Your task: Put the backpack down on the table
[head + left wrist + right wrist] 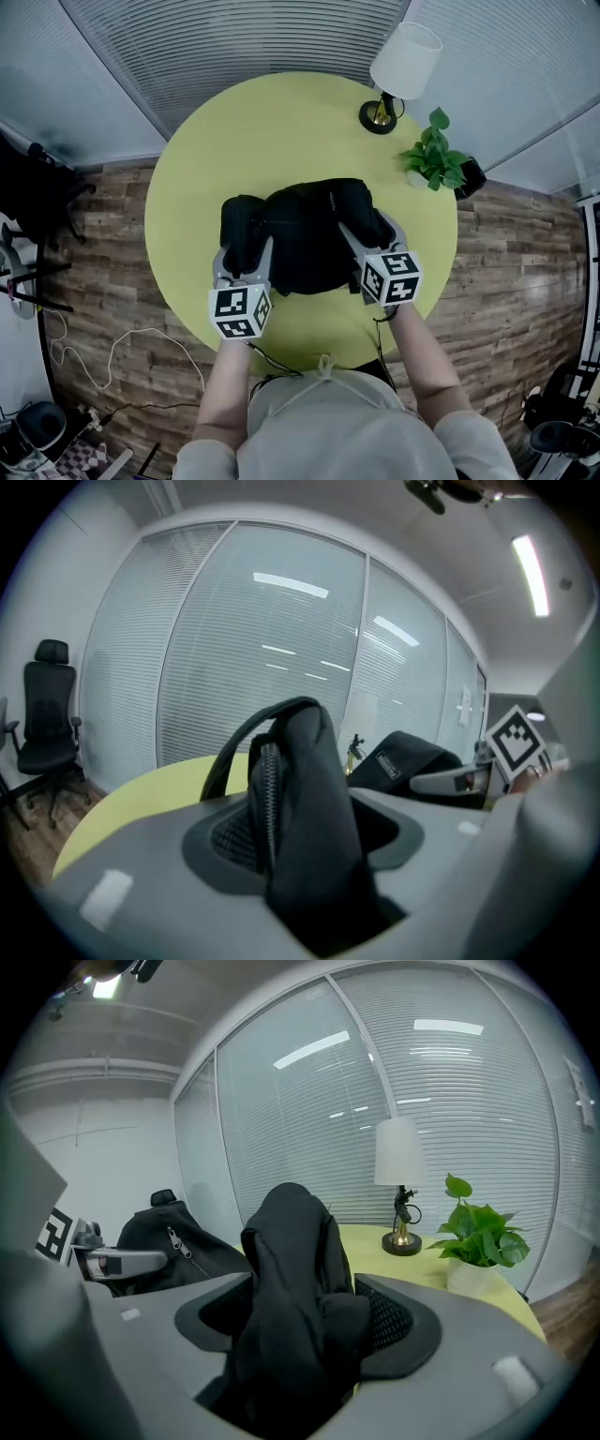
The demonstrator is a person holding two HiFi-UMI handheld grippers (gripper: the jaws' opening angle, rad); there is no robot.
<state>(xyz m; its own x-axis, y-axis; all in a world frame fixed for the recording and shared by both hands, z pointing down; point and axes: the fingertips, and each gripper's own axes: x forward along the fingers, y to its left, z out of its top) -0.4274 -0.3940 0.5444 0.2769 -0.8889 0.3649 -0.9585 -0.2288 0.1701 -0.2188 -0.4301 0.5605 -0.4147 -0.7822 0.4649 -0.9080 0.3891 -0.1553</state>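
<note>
A black backpack (300, 234) lies on the round yellow-green table (281, 122), resting on the tabletop near its front. My left gripper (244, 255) stands at the bag's near left corner. In the left gripper view a fold of black fabric with a zipper (300, 799) rises between its jaws, with a gap showing on the right side, so the jaws stand open around it. My right gripper (372, 234) is at the bag's near right side. There a bunched black strap (291, 1288) stands between the spread jaws, with dark space on its left.
A white-shaded table lamp (398, 75) and a potted green plant (436, 155) stand at the table's far right edge. A black office chair (47, 714) is off to the left by the blinds. Cables lie on the wooden floor (103, 356) at the lower left.
</note>
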